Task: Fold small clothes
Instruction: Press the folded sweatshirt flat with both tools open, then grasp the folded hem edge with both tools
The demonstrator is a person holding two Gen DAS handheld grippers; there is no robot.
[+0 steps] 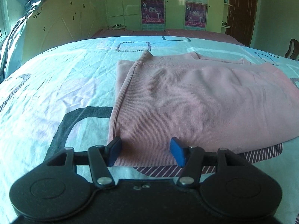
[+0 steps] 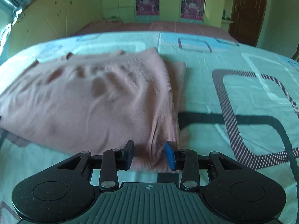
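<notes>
Green walls, tall cupboards [image 1: 130,3] with posters [image 1: 152,12] and a brown door [image 1: 241,11] far behind; up close, a big bed with a blue patterned sheet [image 1: 56,85]. Lying flat on that sheet, a pink top [image 1: 196,100], already folded over on itself, with one layer on top of another and a seam running down its left side. Looks about halfway done: probably one more fold left, maybe bottom edge up to the top, then some smoothing. Near edge of the pink top sitting right between the jaws of the left gripper [image 1: 146,152], spread wide, not pinching. Same for the right gripper [image 2: 150,155] at the near right corner: jaws apart, cloth between them, not squeezed. Right view a bit blurry.
</notes>
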